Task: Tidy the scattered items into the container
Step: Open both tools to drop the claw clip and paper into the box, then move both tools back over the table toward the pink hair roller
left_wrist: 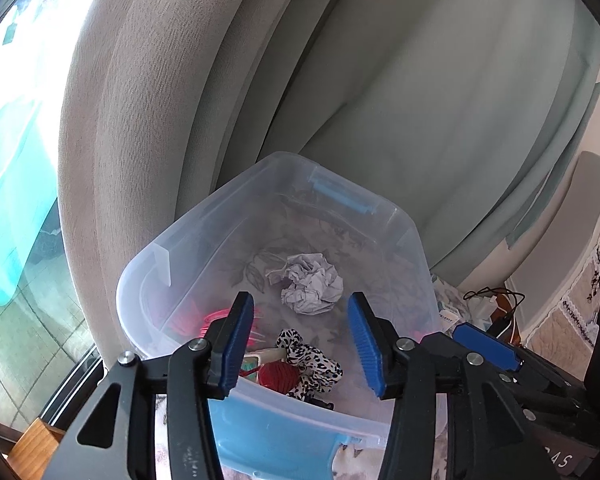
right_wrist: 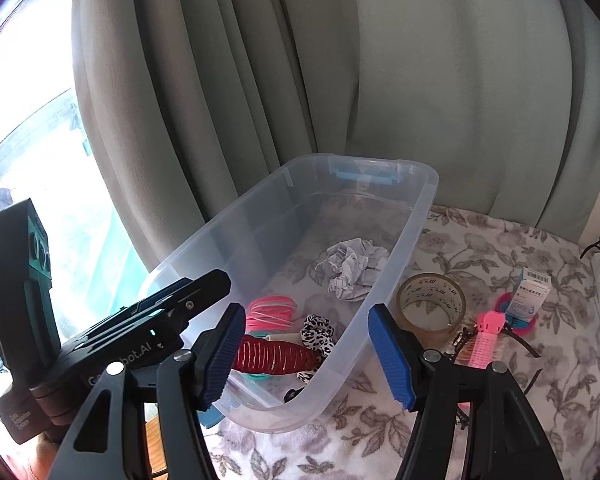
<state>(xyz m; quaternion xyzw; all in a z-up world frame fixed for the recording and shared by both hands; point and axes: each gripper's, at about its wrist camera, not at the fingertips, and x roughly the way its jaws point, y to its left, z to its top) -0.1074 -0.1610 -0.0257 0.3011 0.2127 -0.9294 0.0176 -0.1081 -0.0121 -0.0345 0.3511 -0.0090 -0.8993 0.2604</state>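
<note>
The left gripper (left_wrist: pixel 300 344) hangs over the near end of the clear bin (left_wrist: pixel 204 216), jaws apart with nothing between them. Just below its fingers lie a red clip (left_wrist: pixel 278 374) and a leopard scrunchie (left_wrist: pixel 312 360); pink bands (left_wrist: pixel 216 316) sit behind its left finger, and a paper ball (left_wrist: pixel 312 288) lies further ahead. The right gripper (right_wrist: pixel 306 352) is spread wide and empty too, its left finger over the bin and its right finger outside the bin wall. Beyond that right finger, on the floral cloth (right_wrist: pixel 500 248), stand a tape roll (right_wrist: pixel 430 304), a pink comb (right_wrist: pixel 486 340) and a small box (right_wrist: pixel 528 292) (all outside the bin)
</note>
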